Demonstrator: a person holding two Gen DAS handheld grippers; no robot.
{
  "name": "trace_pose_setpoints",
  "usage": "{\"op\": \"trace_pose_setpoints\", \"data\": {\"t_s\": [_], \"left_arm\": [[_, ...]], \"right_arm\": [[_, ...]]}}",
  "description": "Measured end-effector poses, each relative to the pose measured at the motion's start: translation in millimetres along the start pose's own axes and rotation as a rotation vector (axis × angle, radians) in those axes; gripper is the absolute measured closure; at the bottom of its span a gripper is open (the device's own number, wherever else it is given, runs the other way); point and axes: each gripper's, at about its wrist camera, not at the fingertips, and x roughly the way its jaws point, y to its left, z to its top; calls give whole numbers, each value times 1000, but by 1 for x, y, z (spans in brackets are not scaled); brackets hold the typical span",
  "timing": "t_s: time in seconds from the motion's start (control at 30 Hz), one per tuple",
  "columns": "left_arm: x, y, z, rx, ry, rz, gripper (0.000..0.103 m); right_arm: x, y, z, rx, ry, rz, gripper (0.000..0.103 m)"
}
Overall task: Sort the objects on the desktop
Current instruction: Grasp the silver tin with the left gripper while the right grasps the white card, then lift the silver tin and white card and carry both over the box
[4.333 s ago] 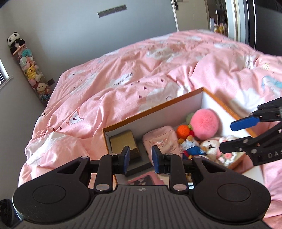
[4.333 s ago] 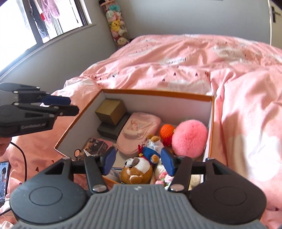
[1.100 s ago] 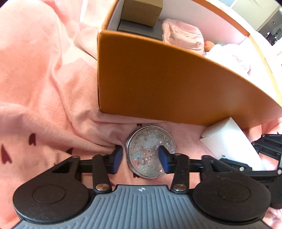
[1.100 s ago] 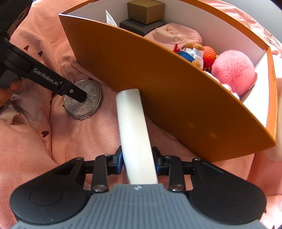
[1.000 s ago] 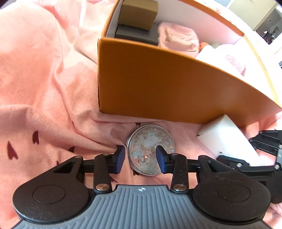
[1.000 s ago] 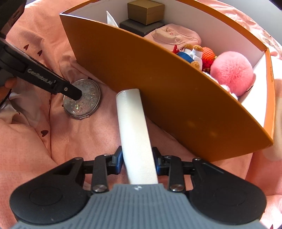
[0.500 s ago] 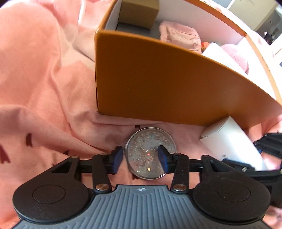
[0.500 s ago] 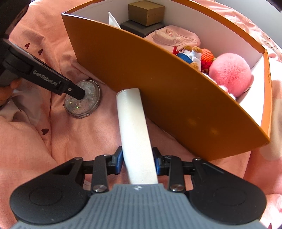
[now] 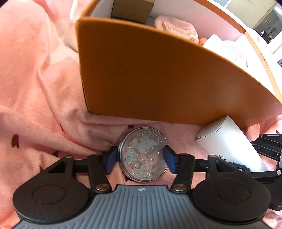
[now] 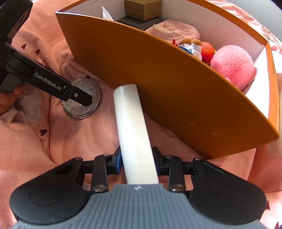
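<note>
A round glittery compact mirror [image 9: 143,155] lies on the pink duvet in front of the orange box [image 9: 158,84]. My left gripper [image 9: 141,159] straddles it, blue pads at both sides of its rim, jaws spread wide. In the right wrist view the compact [image 10: 82,101] lies left of a white cylinder tube [image 10: 134,133], partly under the left gripper's finger. My right gripper [image 10: 138,163] is shut on the tube, whose far end rests against the box wall [image 10: 167,91]. The tube also shows in the left wrist view [image 9: 227,144].
The box holds a gold cube box [image 10: 142,8], a pink pouch [image 10: 173,30], small plush toys [image 10: 195,46] and a pink pompom [image 10: 232,66]. The rumpled pink duvet [image 10: 44,141] surrounds everything.
My left gripper has lowered and opened wider around the compact, which now sits between the pads. The right gripper holds the tube as before, barely moved.
</note>
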Motion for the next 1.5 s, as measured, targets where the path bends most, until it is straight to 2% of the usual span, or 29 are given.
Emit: {"op": "trace_pose_setpoints", "data": {"t_s": [0.03, 0.2, 0.3, 0.53, 0.73, 0.77, 0.9, 0.97, 1.2, 1.5], "left_arm": [[-1, -1, 0, 1, -4, 2, 45], [-14, -5, -2, 17, -27, -44, 68], [-24, -11, -4, 42, -49, -62, 76], [-34, -4, -7, 49, -40, -162, 77], [-13, -18, -5, 49, -3, -162, 77], [-11, -19, -6, 49, -3, -149, 81], [-15, -17, -7, 40, -15, -147, 84], [-21, -17, -9, 47, -27, -149, 88], [-51, -10, -18, 36, -61, -163, 88], [-120, -12, -20, 70, -173, -216, 88]], "right_arm": [[0, 1, 0, -5, -1, -5, 67], [-3, 3, -3, -18, -4, -23, 67], [-6, 4, -4, -21, -6, -30, 67], [-17, -2, 0, -2, -22, 8, 67], [-13, 0, 9, -32, -24, 16, 67], [-12, 1, 9, -38, -25, 13, 67], [-14, 8, 9, -84, -35, -5, 70], [-19, 11, 8, -108, -45, -20, 71], [-57, 19, 4, -169, -119, -51, 72], [-114, 29, 9, -213, -217, -45, 72]]}}
